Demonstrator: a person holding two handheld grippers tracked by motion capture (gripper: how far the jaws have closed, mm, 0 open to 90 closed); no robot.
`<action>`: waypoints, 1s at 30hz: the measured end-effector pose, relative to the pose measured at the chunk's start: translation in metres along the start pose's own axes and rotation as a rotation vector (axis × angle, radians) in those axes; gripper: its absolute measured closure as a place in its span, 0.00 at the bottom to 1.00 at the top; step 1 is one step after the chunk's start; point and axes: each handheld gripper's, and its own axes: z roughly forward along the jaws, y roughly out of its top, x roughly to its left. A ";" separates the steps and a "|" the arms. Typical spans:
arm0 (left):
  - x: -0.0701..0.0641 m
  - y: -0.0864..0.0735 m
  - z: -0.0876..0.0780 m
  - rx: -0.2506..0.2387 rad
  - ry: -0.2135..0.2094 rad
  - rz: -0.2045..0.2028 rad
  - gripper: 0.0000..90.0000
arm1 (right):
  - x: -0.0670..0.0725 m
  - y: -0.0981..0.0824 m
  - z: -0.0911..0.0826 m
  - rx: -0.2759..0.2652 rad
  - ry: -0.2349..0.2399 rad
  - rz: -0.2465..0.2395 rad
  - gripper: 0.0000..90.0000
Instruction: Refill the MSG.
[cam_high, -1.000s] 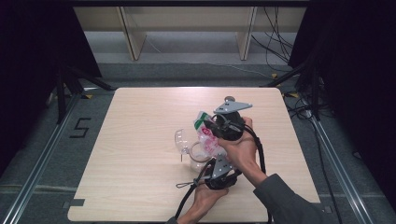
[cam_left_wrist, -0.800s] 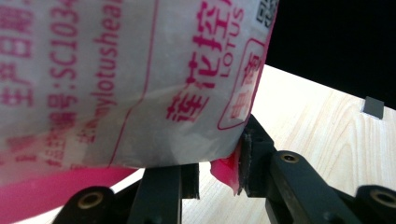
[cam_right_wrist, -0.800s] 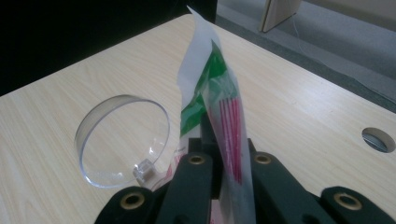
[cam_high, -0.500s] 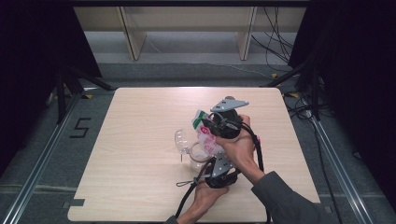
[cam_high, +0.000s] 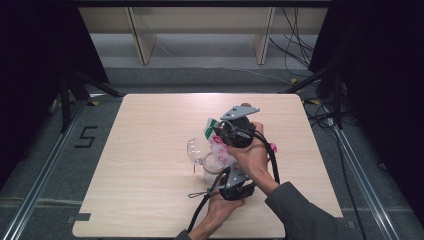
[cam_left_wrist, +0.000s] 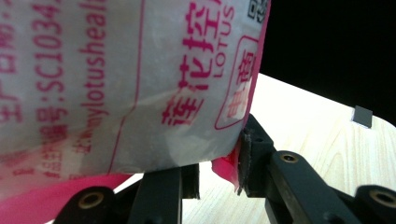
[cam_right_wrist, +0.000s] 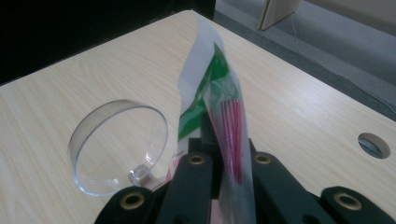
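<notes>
Centre-right of the high view, over the table: right gripper clamped on the top edge of the pink-and-white packet. Left gripper, lower down, pinches the packet's bottom. Clear lid sits just left of the packet.

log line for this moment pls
left gripper: shut on pink-printed bag | right gripper: shut on bag top | clear lid: on table

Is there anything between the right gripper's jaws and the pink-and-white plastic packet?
Nothing visible: the right gripper is already closed on the top edge of the pink-and-white plastic packet. The clear plastic lid lies beside it.
</notes>
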 end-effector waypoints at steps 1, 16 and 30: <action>0.000 0.000 0.000 0.002 0.001 -0.004 0.81 | -0.001 0.000 0.000 0.000 -0.004 -0.004 1.00; 0.001 0.000 0.001 0.001 -0.011 -0.024 0.81 | 0.003 0.002 0.007 0.045 0.001 -0.034 1.00; 0.001 -0.002 0.002 0.003 -0.014 -0.026 0.81 | 0.003 -0.001 0.010 0.050 0.017 -0.029 1.00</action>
